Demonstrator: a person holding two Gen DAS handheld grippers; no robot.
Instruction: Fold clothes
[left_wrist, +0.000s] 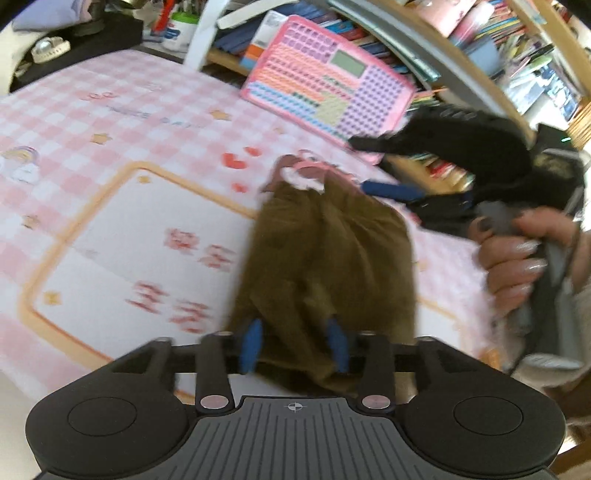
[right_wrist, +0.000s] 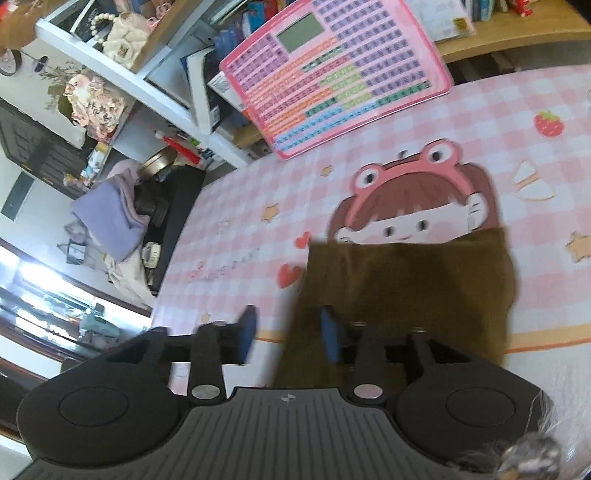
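An olive-brown garment (left_wrist: 325, 258) lies on the pink checked tablecloth (left_wrist: 110, 147); it also shows in the right wrist view (right_wrist: 406, 288). My left gripper (left_wrist: 295, 345) is open, its blue fingertips (left_wrist: 251, 343) spread over the garment's near edge with cloth between them. My right gripper (right_wrist: 288, 332) is open at the garment's left edge, one blue fingertip (right_wrist: 330, 334) against the cloth and the other (right_wrist: 246, 328) over bare tablecloth. The right gripper also appears in the left wrist view (left_wrist: 391, 190), held by a hand beyond the garment.
A pink keyboard toy (left_wrist: 328, 85) leans against bookshelves (left_wrist: 517, 55) at the table's far edge; it also shows in the right wrist view (right_wrist: 332, 74). A lilac cloth (right_wrist: 110, 218) and clutter lie off the table's left side. A cartoon girl print (right_wrist: 413, 206) marks the tablecloth.
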